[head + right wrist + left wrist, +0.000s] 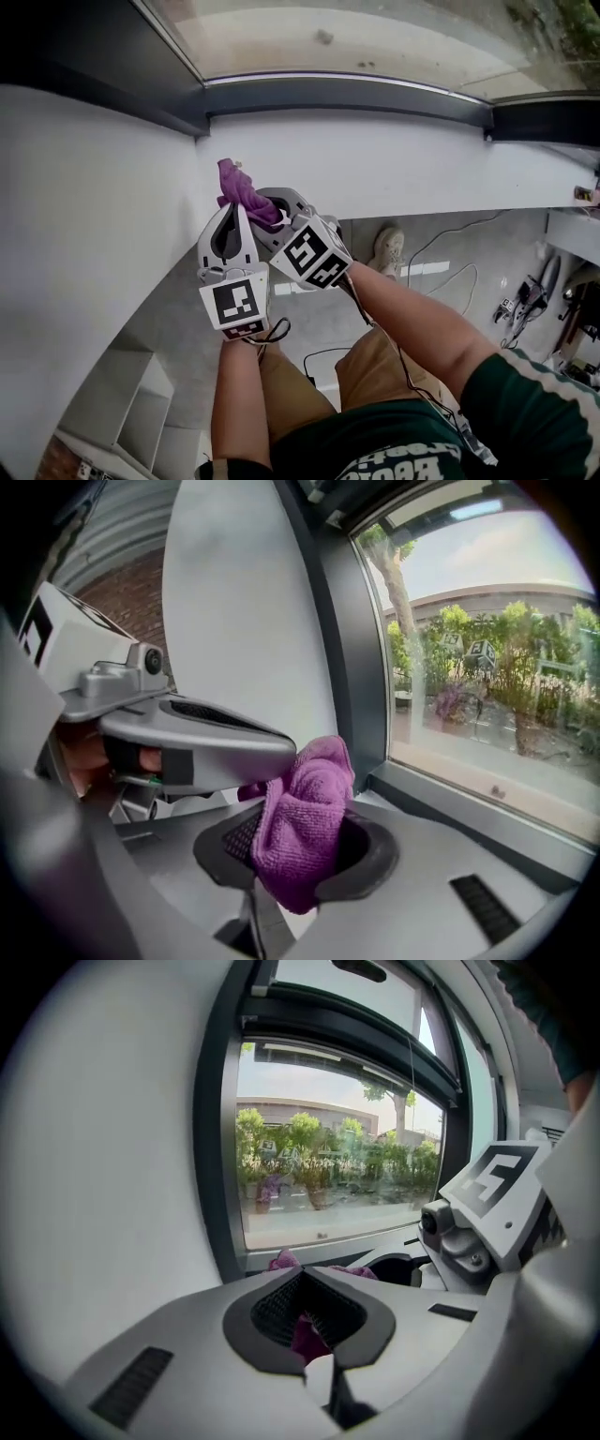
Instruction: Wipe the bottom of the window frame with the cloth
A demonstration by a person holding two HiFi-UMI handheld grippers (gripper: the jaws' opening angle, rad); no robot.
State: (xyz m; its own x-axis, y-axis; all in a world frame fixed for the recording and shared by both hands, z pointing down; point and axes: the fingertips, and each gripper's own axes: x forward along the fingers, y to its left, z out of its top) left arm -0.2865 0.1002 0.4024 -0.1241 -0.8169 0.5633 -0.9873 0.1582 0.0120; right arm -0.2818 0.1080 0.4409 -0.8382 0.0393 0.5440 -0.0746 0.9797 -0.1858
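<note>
Purple cloth [302,822] is bunched and clamped in the right gripper's [291,860] jaws near the window frame [469,810]. Only the left gripper [309,1321] view shows its closed jaws pinching it too.

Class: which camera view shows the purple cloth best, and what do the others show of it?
The right gripper view: the purple cloth sits large and centred, bunched between the right gripper's fingers, its weave clear. The head view shows it small; the left gripper view shows only slivers between the left gripper's fingers.
</note>
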